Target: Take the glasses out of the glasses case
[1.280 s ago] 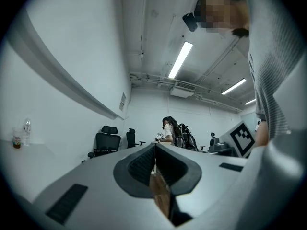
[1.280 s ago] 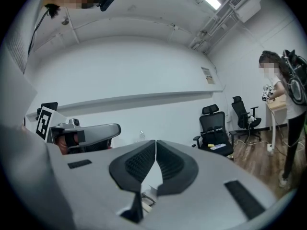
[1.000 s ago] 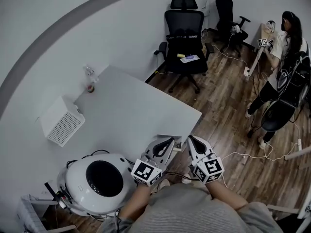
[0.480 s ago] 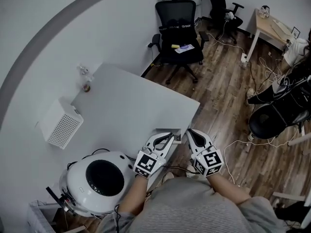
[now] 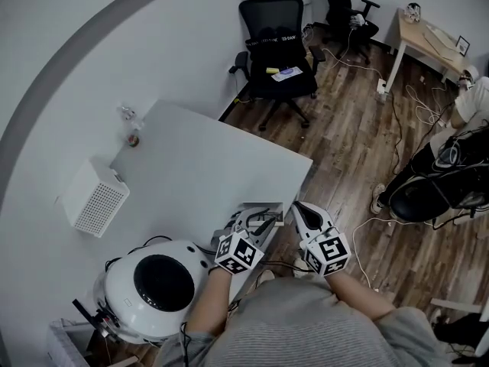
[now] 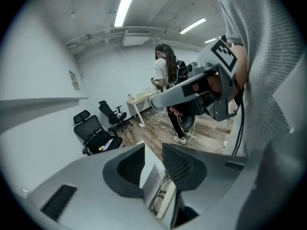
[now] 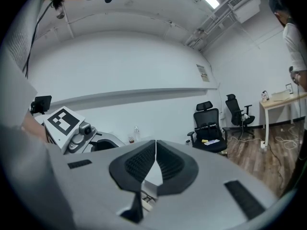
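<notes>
**Tongs at open case, glasses still inside**

Big white rectangular table fills centre-left. Lower centre, the left tongs gape apart over the case and hold nothing; the right tongs are pinched closed, empty. The small white open glasses case sits at the table's lower-right edge with the thin-framed glasses inside. Risk: a nudge knocks the case off the edge.

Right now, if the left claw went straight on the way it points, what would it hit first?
Most likely the open white glasses case: its raised lid shows right between the parted jaws of the left claw, with thin-framed glasses lying inside. How far off it is remains unclear.
</notes>
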Demonstrator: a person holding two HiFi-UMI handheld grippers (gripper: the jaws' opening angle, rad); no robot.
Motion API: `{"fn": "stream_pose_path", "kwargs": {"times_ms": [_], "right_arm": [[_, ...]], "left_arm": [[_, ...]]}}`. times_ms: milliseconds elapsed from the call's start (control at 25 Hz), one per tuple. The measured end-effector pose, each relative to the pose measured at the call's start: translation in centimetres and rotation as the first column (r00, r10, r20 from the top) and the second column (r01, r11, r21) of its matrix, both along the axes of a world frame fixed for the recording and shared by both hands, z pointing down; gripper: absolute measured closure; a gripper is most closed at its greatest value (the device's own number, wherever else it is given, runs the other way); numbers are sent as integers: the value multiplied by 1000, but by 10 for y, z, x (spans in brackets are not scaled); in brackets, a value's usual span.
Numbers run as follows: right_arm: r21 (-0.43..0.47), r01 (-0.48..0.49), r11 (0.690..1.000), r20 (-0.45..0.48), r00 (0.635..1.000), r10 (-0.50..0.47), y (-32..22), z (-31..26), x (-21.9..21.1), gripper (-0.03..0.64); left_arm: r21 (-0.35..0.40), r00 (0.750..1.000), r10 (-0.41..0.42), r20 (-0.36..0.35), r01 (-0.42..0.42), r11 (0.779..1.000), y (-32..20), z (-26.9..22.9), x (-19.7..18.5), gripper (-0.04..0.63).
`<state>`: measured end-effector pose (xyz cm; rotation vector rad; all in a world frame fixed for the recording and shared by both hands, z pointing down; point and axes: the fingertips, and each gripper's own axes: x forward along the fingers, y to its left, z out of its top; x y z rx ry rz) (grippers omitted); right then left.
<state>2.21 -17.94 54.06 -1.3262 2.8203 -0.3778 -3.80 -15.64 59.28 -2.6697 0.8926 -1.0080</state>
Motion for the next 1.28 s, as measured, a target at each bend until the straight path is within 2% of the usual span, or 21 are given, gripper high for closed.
{"fn": "stream_pose_path", "kwargs": {"times_ms": [80,200,360,600,800,1080,1280], "right_arm": [[-4,3,1000,-2,1000,-3,-1,1,0,603],[-10,10,1000,-8,1000,-10,-2,4,-2,603],[-13,19,1000,-14,1000,-19,-6,5,-5,603],[-24,26,999,-25,999,-26,-11,12,-8,603],[-40,29,999,-41,999,-31,-15,17,-8,603],[-56,12,998,-77,997,-16,-22,25,-2,603],[-57,4,998,-82,997,-8,-28,26,-1,603]], "left_arm": [[-9,994,45,99,-45,999,-1,13,0,494],[-37,967,110,232,-104,994,-1,35,-5,494],[-80,931,159,330,-140,987,-4,58,-13,494],[-150,893,227,389,-182,972,-5,91,-11,494],[-202,846,246,474,-167,965,-15,130,-17,494],[-229,826,280,488,-189,955,-23,160,-11,494],[-212,819,269,507,-184,960,-26,165,-11,494]]}}
